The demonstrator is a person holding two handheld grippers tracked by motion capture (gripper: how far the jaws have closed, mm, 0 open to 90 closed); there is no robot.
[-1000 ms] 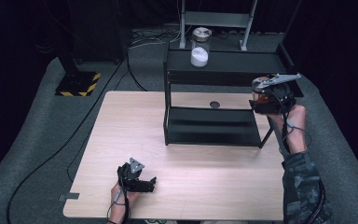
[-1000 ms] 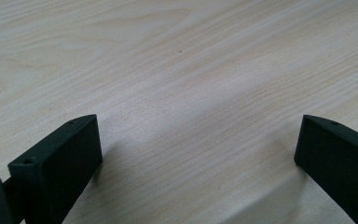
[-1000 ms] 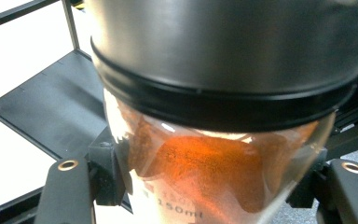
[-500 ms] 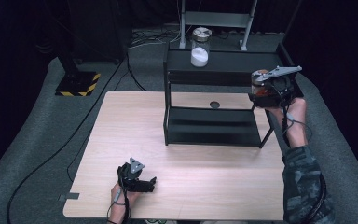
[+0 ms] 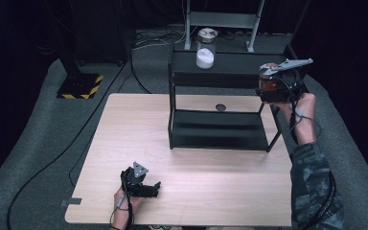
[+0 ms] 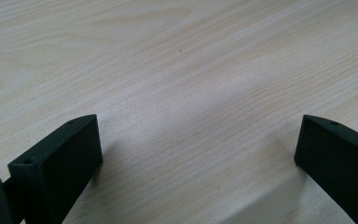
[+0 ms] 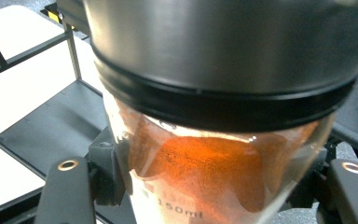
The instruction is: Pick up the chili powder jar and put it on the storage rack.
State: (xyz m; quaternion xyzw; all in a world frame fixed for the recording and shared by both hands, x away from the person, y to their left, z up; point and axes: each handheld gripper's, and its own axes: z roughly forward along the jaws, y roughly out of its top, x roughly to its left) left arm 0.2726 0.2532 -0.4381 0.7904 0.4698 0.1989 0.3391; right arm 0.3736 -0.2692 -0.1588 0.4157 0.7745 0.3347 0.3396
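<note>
Beside the black shelf rack (image 5: 220,72), right hand-held gripper (image 5: 273,86) clamps upright jar of orange powder (image 7: 205,177); white-powder jar (image 5: 205,48) stands apart; left hand-held gripper (image 6: 196,154) gapes empty on the surface (image 5: 206,191).

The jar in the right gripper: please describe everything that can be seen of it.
The jar is clear glass with a metal-looking lid above a black ring. Orange-red powder fills its lower part and coats the wall, which carries printed measuring marks. The right gripper is shut on it, jaws pressing both sides of the glass. In the high view it is held in the air, roughly upright, beside the right end of the black shelf's top level.
</note>
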